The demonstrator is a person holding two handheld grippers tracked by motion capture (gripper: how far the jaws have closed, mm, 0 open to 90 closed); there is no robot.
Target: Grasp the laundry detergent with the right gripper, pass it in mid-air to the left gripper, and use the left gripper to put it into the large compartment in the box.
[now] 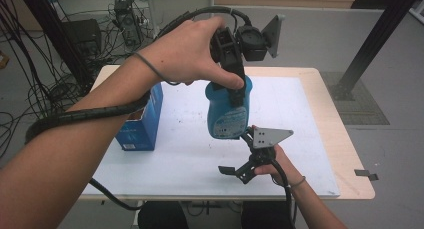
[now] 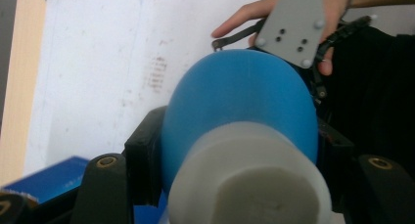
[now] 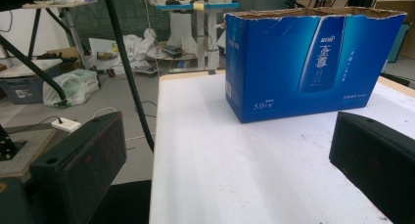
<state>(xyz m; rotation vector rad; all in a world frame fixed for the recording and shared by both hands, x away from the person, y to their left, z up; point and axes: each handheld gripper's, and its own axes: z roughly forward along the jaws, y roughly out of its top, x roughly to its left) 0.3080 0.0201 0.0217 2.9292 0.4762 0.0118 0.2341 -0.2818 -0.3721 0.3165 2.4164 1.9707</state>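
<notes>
White sheeting covers the table (image 1: 300,114). Above its middle, the left gripper (image 1: 235,81) pinches a blue bottle (image 1: 227,114) hanging clear of the surface. Near the front edge, the right gripper (image 1: 239,170) is spread, empty. A blue carton (image 1: 145,126) stands at the left edge.
</notes>
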